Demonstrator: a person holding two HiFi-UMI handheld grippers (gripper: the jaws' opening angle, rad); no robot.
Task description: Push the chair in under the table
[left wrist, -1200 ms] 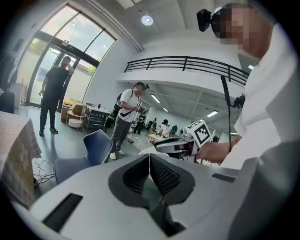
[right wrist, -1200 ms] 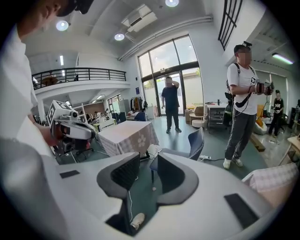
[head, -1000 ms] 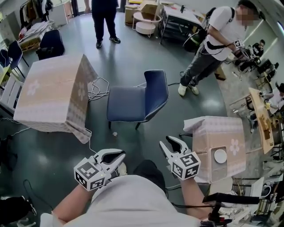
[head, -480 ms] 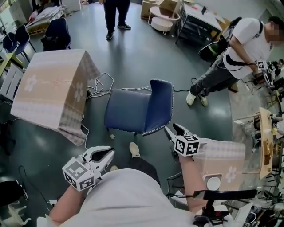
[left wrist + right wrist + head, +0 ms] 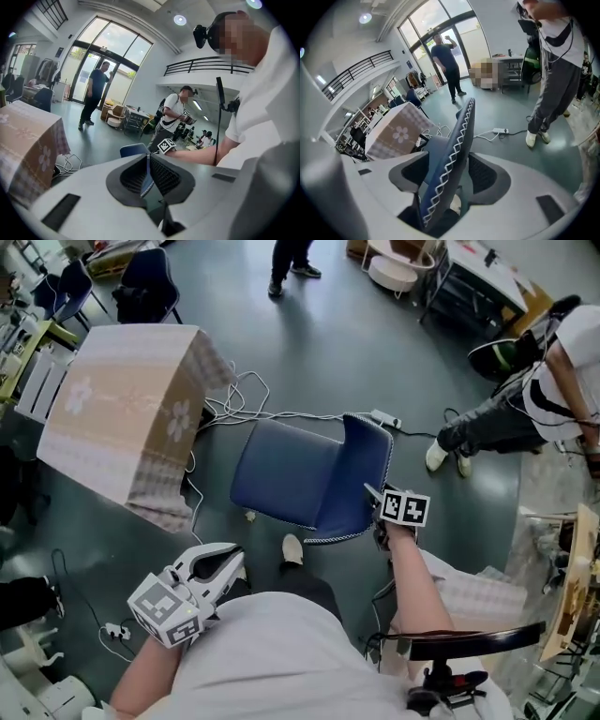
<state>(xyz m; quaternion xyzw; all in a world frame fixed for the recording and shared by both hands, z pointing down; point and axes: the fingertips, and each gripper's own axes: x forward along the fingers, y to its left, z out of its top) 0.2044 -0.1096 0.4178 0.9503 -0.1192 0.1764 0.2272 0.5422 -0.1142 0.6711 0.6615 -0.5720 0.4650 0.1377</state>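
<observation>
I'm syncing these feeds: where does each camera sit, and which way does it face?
Head view: on the head, looking steeply down at the chair; both arms show.
Left gripper view: along shut left tongs, across the hall; torso shows.
Right gripper view: along right tongs, just opened astride the chair back.
All share the chair.
</observation>
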